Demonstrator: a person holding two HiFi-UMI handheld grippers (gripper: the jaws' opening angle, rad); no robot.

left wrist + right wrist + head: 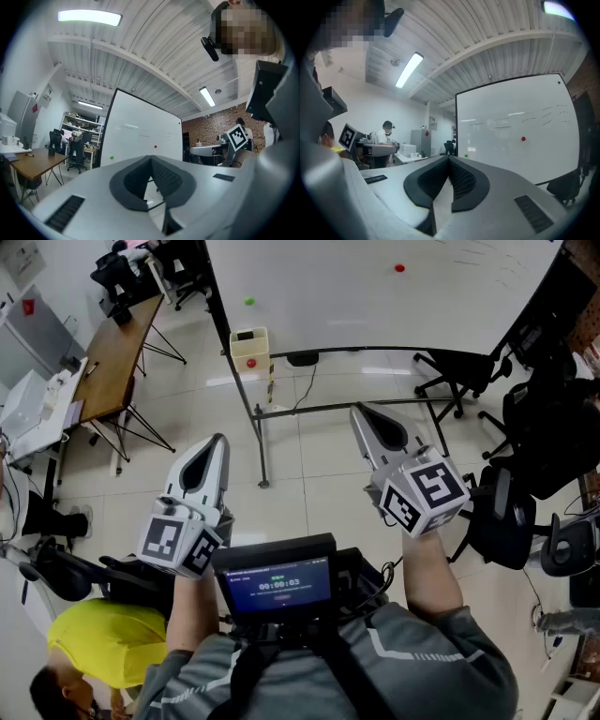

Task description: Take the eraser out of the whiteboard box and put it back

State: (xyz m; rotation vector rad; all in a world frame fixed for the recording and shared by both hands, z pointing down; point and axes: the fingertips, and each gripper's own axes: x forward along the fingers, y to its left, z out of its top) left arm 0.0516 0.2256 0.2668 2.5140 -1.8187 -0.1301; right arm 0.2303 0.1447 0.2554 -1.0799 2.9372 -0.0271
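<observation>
Whiteboard point(375, 287) faces level grippers point(219, 441) point(357, 411) (seemingly closed).

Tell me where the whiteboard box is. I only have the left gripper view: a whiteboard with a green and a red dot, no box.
Observer: In the head view, a pale yellow open box sits against the black frame post at the large white whiteboard's lower left corner.
Operator: Anything in it?
Observer: A dark item shows at its top opening; too small to call it the eraser.
Operator: Is the right tool free?
Observer: Yes. The right gripper view shows the right tool shut with nothing between its jaws.
</observation>
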